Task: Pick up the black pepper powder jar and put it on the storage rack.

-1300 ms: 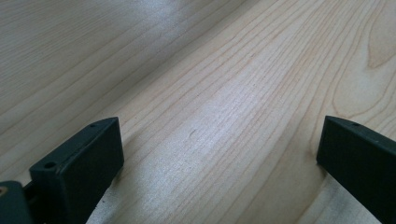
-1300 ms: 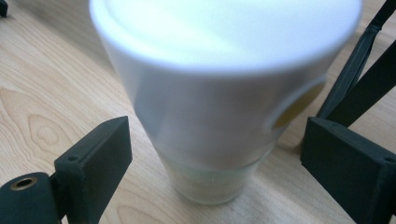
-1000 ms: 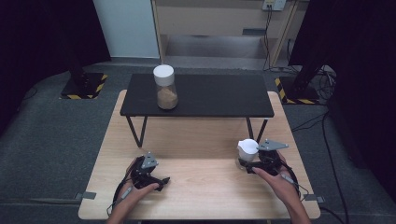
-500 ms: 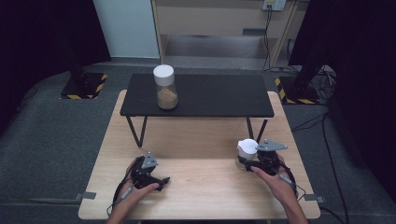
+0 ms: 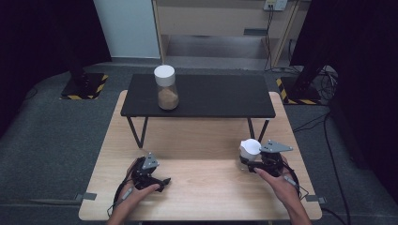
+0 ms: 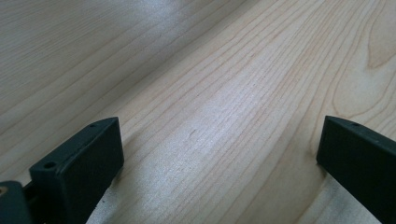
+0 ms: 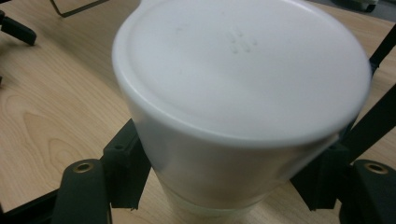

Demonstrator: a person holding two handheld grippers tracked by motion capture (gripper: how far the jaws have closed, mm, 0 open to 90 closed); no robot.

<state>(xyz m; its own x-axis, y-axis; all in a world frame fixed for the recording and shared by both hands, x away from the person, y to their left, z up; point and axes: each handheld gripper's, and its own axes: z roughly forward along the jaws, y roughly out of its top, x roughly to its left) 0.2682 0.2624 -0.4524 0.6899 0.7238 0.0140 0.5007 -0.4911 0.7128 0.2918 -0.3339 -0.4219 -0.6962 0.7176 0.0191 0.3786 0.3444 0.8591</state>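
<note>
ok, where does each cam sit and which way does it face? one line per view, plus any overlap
High view: above the person's side, looking forward and down at the wooden table; both forearms, left hand-held gripper, right hand-held gripper.
Left gripper view: on the left hand-held gripper, facing bare tabletop between its open jaws.
Right gripper view: on the right hand-held gripper, facing the white-lidded container clamped in its jaws.
Shared: that container and the tabletop.

One camera looks down on the wooden table (image 5: 202, 183) from above; two ride close over it.
</note>
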